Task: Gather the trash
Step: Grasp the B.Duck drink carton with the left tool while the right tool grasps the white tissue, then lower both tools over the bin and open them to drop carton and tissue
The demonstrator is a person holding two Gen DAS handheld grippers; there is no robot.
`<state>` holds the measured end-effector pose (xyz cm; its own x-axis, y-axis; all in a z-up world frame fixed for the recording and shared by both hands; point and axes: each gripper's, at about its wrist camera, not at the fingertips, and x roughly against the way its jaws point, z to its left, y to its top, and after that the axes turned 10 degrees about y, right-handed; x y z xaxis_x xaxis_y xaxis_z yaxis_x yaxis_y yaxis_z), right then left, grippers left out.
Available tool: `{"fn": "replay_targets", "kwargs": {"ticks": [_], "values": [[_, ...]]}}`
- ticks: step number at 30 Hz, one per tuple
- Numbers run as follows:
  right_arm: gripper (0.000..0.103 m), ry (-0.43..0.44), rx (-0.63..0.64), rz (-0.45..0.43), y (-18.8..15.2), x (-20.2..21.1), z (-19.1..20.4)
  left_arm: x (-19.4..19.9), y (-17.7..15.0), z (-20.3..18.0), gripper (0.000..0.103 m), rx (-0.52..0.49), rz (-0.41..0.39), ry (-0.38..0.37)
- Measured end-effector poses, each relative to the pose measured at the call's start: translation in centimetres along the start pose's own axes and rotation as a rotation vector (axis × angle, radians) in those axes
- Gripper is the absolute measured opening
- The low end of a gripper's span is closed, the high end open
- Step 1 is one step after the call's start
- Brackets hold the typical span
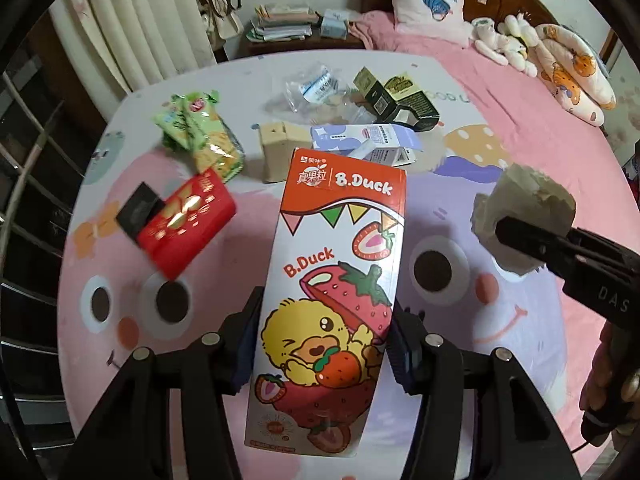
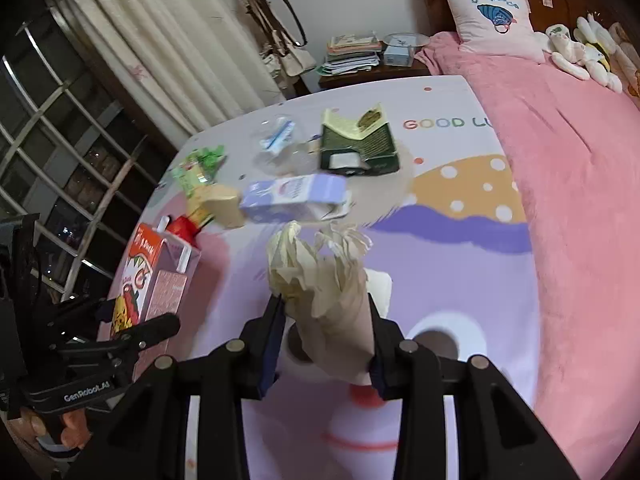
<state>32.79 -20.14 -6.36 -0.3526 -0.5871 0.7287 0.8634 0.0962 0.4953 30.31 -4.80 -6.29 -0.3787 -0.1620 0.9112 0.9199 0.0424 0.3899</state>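
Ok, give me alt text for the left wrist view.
The left gripper clamps a B.Duck strawberry carton above a cartoon-print bed cover. At right, the right gripper holds crumpled paper; more wrappers and boxes lie beyond.

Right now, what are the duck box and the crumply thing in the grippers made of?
The B.Duck carton looks like printed cardboard: flat panels, sharp folded edges, and a slight sheen on its printed face. The crumpled wad looks like soft tissue paper, off-white and matte, with many fine creases and ragged tips, though it could be a thin napkin.
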Motion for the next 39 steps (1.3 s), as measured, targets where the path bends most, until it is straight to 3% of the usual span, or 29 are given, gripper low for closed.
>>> {"fn": "replay_targets", "kwargs": {"ticks": [8, 22, 31, 39], "values": [[0.036, -0.021, 0.032, -0.023, -5.4, 3.3, 6.0, 4.4, -4.3, 4.1, 0.053, 0.037, -0.039, -0.042], [0.036, -0.113, -0.068, -0.146, -18.7, 7.4, 17.1, 10.7, -15.9, 10.7, 0.053, -0.097, -0.111, -0.163], [0.037, -0.132, -0.127, -0.063, -25.8, 6.3, 20.1, 11.5, -22.2, 12.1, 0.053, -0.135, -0.084, -0.233], [0.037, -0.142, -0.227, 0.054, -31.7, 2.9, 17.8, 7.5, -27.4, 10.6, 0.053, -0.135, -0.006, -0.245]]}}
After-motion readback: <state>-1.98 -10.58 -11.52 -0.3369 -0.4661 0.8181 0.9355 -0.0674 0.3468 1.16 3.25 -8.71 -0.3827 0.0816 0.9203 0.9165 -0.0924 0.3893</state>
